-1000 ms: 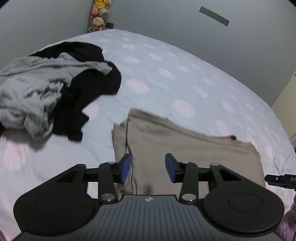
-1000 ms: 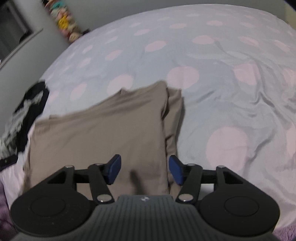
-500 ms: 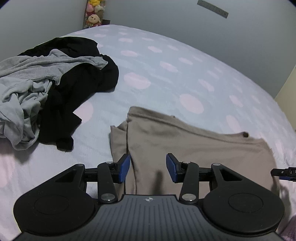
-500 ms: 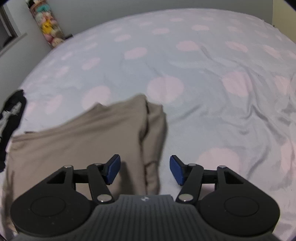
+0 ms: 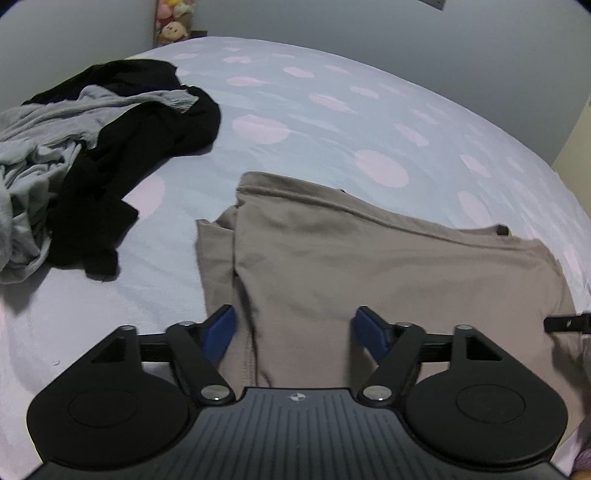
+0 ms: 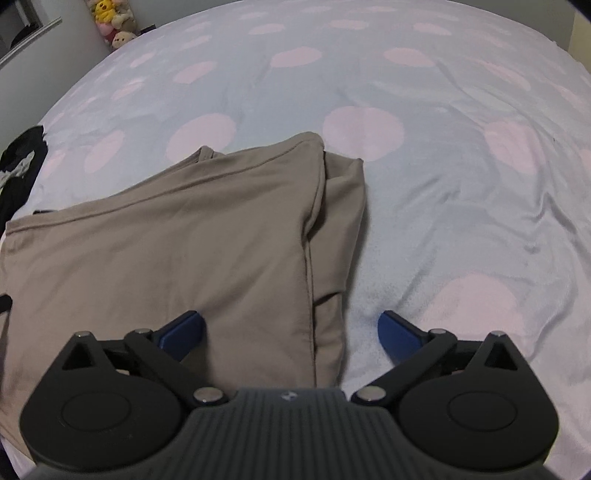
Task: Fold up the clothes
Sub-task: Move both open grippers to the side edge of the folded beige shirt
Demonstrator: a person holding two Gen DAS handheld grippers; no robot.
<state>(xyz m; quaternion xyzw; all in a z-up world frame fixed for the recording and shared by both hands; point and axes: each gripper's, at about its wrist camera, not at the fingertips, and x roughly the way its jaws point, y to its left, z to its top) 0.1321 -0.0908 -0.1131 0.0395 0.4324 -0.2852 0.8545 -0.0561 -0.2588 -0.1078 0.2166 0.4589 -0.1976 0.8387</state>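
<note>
Jaws on both grippers are spreading wide apart right now, nothing pinched in either. The left gripper (image 5: 295, 328) hovers over the near left corner of the folded tan knit garment (image 5: 369, 266), cloth under the gap but the blue pads aren't pressing it. The right gripper (image 6: 291, 328) straddles the garment's right folded edge (image 6: 184, 240). It lies flat on the near part of the pale blue bed sheet with pink dots (image 6: 443, 184). Far left there's a crumpled pile of grey and black clothes (image 5: 92, 147), well apart, and stuffed toys (image 6: 110, 22) by the far wall.

Polka-dot bed (image 6: 461, 192), grey wall (image 5: 369, 33), plush toys (image 6: 110, 22)
</note>
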